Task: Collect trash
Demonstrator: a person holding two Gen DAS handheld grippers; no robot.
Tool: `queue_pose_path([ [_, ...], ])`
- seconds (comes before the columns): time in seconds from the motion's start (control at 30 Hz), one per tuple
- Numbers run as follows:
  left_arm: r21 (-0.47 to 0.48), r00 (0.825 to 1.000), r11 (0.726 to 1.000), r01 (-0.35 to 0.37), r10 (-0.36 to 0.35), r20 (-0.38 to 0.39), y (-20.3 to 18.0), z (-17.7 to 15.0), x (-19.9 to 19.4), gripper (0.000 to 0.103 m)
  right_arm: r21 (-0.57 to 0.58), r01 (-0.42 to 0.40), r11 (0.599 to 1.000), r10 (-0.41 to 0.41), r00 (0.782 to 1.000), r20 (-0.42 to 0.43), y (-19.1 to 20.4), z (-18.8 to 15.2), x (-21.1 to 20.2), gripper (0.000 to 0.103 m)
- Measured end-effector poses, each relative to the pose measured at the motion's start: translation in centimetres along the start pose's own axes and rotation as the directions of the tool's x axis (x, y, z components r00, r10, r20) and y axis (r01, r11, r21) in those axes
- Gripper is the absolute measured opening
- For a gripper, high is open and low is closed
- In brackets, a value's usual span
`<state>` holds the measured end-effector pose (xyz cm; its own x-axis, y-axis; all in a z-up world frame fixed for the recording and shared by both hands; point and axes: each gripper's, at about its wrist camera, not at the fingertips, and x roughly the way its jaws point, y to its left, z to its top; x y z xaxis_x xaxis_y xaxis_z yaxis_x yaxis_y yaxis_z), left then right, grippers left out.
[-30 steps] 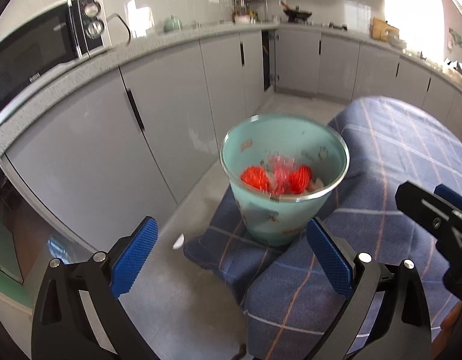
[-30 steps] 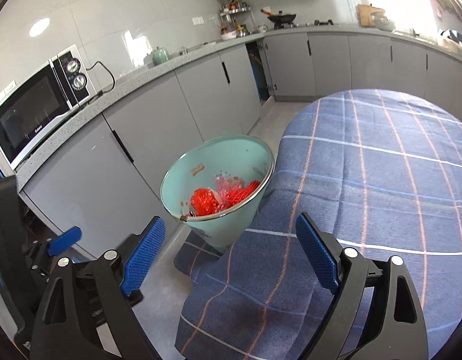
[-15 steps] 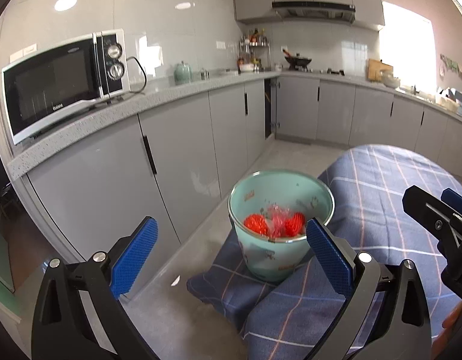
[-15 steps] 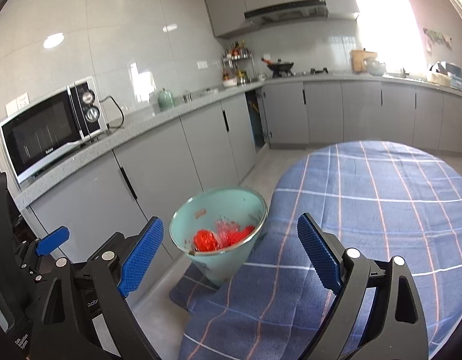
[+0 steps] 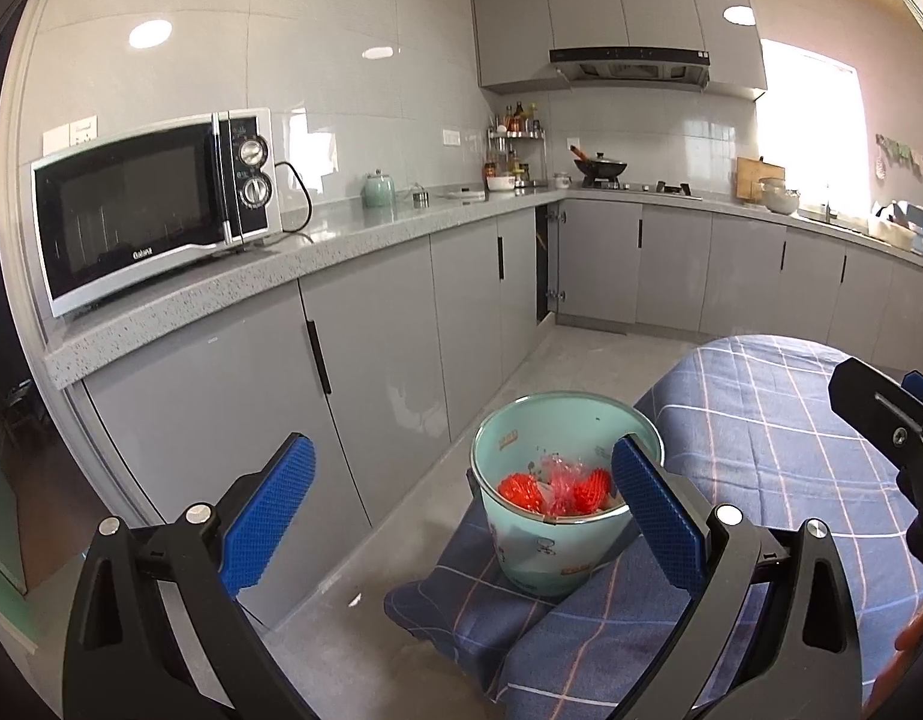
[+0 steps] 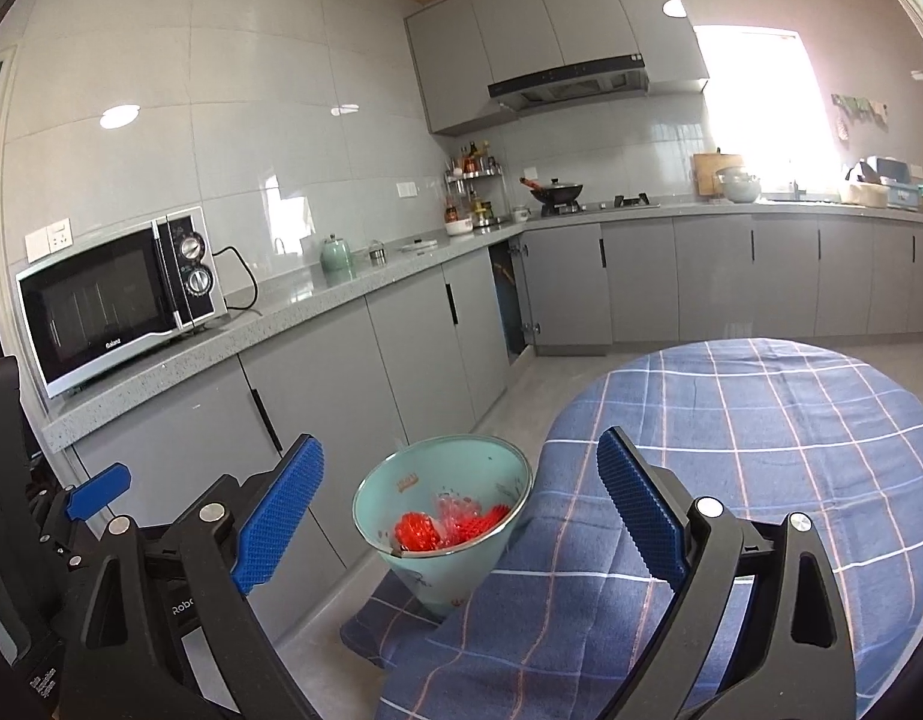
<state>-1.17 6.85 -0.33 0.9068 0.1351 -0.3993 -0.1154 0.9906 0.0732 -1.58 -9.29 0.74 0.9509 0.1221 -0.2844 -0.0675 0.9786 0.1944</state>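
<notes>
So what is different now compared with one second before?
Both tongs, left and right, have drawn back and tilted up: the mint bin looks smaller and lower, and more of the wall and upper cabinets shows. Nothing was gripped or released. Both tongs stay open and empty; the red trash stays in the bin, at the edge of the checked cloth.

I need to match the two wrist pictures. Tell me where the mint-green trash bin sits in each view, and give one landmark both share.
Left wrist view: the mint-green trash bin sits low, right of centre, partly behind the left tongs' right finger.
Right wrist view: the bin sits low, just left of centre, between the right tongs' fingers.
Shared landmark: the microwave on the counter, at the left in both.
</notes>
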Motion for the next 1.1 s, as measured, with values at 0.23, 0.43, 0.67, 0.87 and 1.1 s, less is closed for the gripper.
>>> queue_pose_path([
  [0.23, -0.013, 1.0, 1.0, 0.003, -0.002, 0.025, 0.5, 0.4, -1.0, 0.098, 0.003, -0.003, 1.0, 0.003, 1.0, 0.019, 0.2, 0.4, -0.9, 0.092],
  [0.43, -0.015, 0.999, 1.0, 0.003, -0.002, 0.034, 0.5, 0.4, -1.3, 0.098, 0.002, -0.006, 1.0, 0.006, 1.0, 0.017, 0.3, 0.4, -1.1, 0.092],
  [0.67, -0.023, 0.999, 1.0, 0.005, -0.004, 0.042, 0.6, 0.6, -1.7, 0.098, -0.002, -0.005, 1.0, 0.005, 1.0, 0.023, 0.6, 0.5, -1.5, 0.092],
  [0.87, -0.021, 0.998, 1.0, -0.001, 0.003, 0.06, 0.7, 0.8, -2.0, 0.098, -0.003, -0.003, 1.0, 0.003, 0.999, 0.034, 0.9, 0.6, -1.6, 0.092],
  [1.1, -0.017, 0.998, 1.0, -0.003, 0.004, 0.062, 0.7, 0.9, -2.2, 0.098, -0.011, -0.005, 1.0, 0.006, 0.999, 0.032, 1.3, 0.6, -1.8, 0.092],
])
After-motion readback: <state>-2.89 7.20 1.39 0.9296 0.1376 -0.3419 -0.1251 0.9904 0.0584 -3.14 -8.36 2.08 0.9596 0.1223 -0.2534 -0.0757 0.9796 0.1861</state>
